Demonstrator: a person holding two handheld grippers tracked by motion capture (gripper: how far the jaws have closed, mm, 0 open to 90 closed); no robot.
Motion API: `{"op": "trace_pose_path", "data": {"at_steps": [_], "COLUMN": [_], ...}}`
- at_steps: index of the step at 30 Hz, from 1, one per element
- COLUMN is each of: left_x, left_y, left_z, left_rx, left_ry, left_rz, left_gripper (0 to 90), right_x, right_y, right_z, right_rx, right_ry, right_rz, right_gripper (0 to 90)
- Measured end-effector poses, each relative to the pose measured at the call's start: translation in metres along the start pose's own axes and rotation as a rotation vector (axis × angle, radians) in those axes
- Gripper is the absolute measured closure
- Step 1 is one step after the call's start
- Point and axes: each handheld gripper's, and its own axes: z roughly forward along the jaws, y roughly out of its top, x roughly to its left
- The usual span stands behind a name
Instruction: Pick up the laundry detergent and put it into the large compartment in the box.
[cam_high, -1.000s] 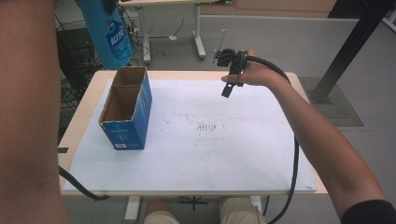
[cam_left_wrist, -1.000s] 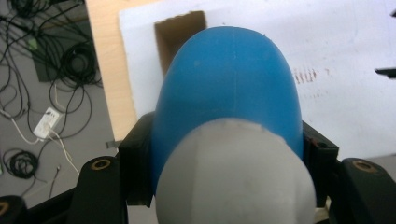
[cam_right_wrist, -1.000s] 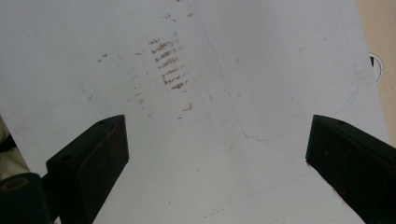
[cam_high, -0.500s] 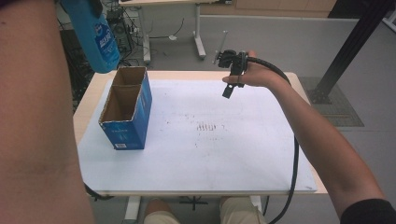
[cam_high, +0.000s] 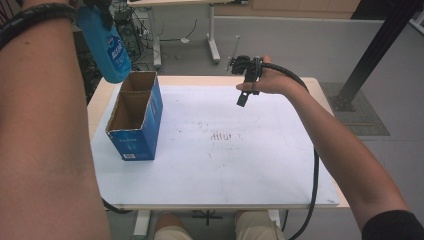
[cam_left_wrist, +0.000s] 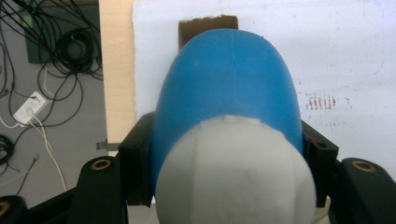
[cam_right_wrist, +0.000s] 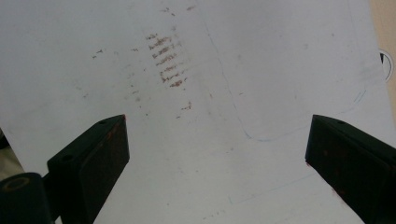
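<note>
A blue bottle (cam_high: 107, 50) with a pale cap (cam_left_wrist: 233, 172) hangs upside-up in the air, just above the far end of an open blue cardboard box (cam_high: 135, 120) at the table's left. My left gripper (cam_left_wrist: 226, 161) is shut on the bottle, one jaw on each side of its shoulder. In the left gripper view the box's brown opening (cam_left_wrist: 208, 29) shows beyond the bottle. My right gripper (cam_high: 243, 97) hovers over the far middle of the table. Its jaws stand wide open above the white sheet (cam_right_wrist: 261, 70) with nothing between them.
A white sheet (cam_high: 260, 165) with brown smudges (cam_high: 220, 136) covers the wooden table (cam_high: 100, 100). Cables (cam_left_wrist: 56, 70) lie on the floor left of the table. A desk's legs (cam_high: 212, 45) stand beyond, and a black post (cam_high: 375, 50) at the right.
The blue bottle has come down a little toward the box, and the left forearm now covers more of the left side. The right hand has not moved.
</note>
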Motion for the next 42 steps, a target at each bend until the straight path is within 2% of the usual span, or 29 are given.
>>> {"op": "trace_pose_path", "data": {"at_steps": [9,17,25,42], "left_x": [0.009,0.011,0.014,0.025], "left_y": [0.000,0.001,-0.003,-0.013], "left_z": [0.027,0.045,0.062,0.101], "left_rx": [0.021,0.040,0.052,0.083], "left_ry": [-0.011,-0.017,-0.018,-0.048], "left_rz": [-0.018,-0.030,-0.036,-0.057], "left_gripper": [37.6,37.5,37.5,37.6], "right_x": [-0.001,0.000,0.000,0.004], "right_y": [-0.003,-0.006,-0.006,-0.004], "right_z": [0.001,0.002,0.003,0.008], "right_rx": [0.002,-0.009,0.001,0.005], "right_ry": [0.002,0.002,0.004,0.010], "right_rz": [0.009,0.013,0.012,0.009], "right_gripper": [6.0,6.1,6.1,6.1]}}
